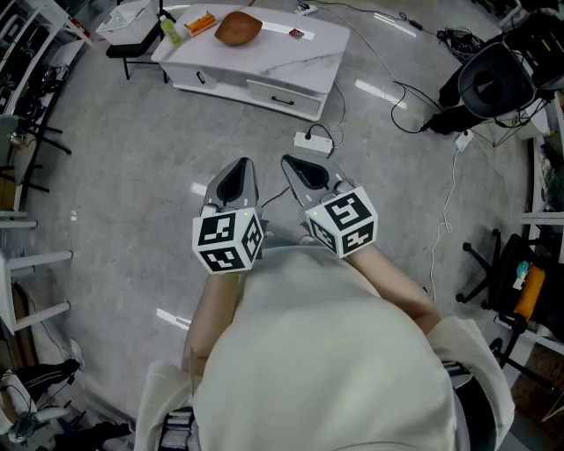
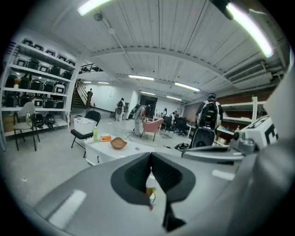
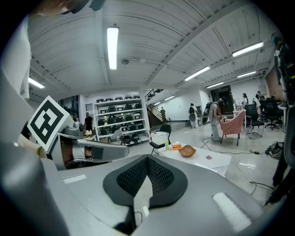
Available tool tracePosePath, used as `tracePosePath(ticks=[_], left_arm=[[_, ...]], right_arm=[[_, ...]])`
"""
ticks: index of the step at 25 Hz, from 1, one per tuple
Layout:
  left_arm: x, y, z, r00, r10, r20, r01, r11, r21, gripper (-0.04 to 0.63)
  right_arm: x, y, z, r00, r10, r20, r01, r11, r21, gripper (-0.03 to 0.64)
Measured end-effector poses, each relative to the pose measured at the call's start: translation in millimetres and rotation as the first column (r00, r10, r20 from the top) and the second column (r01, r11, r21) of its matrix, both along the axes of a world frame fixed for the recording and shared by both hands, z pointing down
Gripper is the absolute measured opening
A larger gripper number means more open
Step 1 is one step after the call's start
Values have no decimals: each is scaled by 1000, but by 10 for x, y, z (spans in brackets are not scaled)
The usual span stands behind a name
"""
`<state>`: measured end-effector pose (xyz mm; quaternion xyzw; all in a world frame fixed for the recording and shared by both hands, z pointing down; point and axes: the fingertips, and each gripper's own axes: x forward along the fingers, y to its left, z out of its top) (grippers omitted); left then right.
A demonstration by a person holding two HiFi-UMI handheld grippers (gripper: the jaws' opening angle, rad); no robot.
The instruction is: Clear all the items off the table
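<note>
A low white table (image 1: 291, 55) stands on the floor some way ahead of me. On it lie a wooden bowl (image 1: 238, 28), an orange packet (image 1: 201, 23), a green bottle (image 1: 170, 31) and a small red card (image 1: 297, 33). My left gripper (image 1: 240, 169) and right gripper (image 1: 296, 164) are held side by side close to my body, far short of the table. Both are shut with nothing in them. The left gripper view shows the bowl (image 2: 118, 143) and bottle (image 2: 95, 134) beyond its closed jaws. In the right gripper view the bowl (image 3: 187, 150) appears small and far away.
A black chair carrying a white box (image 1: 130, 25) stands left of the table. A power strip (image 1: 314, 140) and cables lie on the floor between me and the table. A black office chair (image 1: 490, 84) is at the right, metal shelving (image 1: 22, 79) at the left.
</note>
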<state>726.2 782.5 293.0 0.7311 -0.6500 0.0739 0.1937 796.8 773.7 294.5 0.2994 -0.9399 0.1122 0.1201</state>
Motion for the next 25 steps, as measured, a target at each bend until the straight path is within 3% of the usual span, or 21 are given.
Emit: tracePosePath(ticks=[25], left_arm=[[-1132,-156,192,999,-32,-11,32,999,-15,9]], right_arm=[[-946,-228,144,999,39,-8,-39,999,-17,-3]])
